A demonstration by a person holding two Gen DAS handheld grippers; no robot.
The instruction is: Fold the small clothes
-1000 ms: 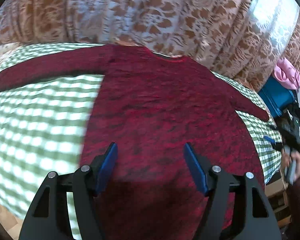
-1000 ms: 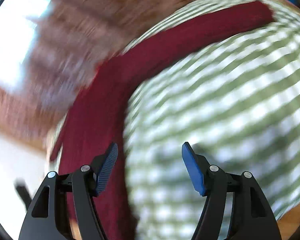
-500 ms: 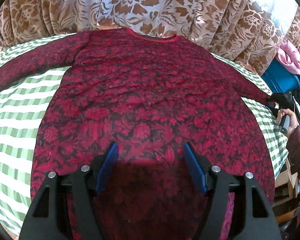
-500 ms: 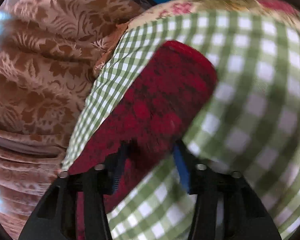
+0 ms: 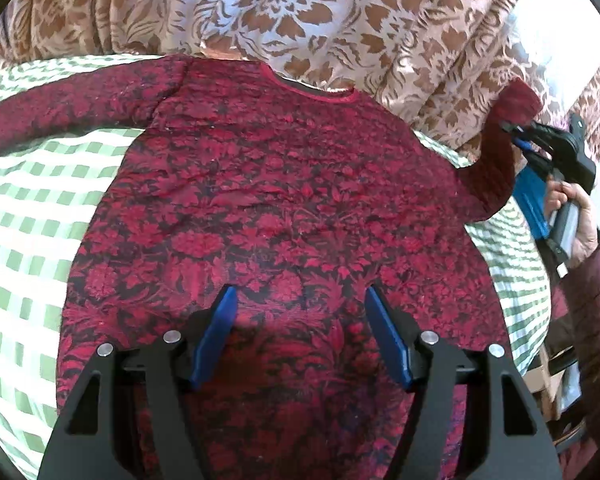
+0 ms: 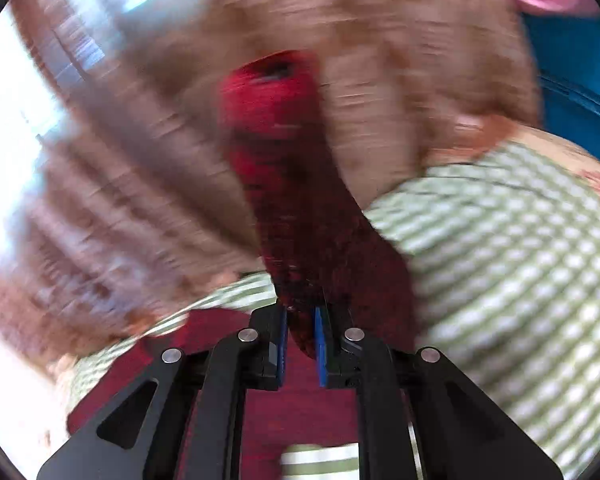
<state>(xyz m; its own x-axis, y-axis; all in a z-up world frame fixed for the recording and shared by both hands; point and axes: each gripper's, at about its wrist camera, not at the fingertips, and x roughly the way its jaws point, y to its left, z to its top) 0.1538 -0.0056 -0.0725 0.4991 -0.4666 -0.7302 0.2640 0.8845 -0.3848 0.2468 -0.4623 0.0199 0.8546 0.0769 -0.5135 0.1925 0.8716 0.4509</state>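
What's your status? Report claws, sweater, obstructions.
Right claw shut on the sleeve, lifted off the checked cloth. Left claw open above the red sweater, which lies flat. Nothing in the way.

Your red sweater point(image 5: 284, 208) is a soft, matt knit with a dark floral pattern woven in, slightly fuzzy and lightly wrinkled. Under the sweater, the green-and-white checked cloth point(image 5: 32, 216) looks like thin, smooth woven cotton. Behind the sweater's collar hangs a brown-and-pale floral curtain point(image 5: 300, 20), a draped fabric with a faint sheen in its folds. Above the sweater's hem, your left gripper point(image 5: 300, 336) has matt black plastic arms, small shiny metal pins and blue pads point(image 5: 216, 336) with a finely ribbed, rubbery face. At the sweater's sleeve, your right gripper point(image 6: 301, 340) shows the same black plastic and bright metal pins.
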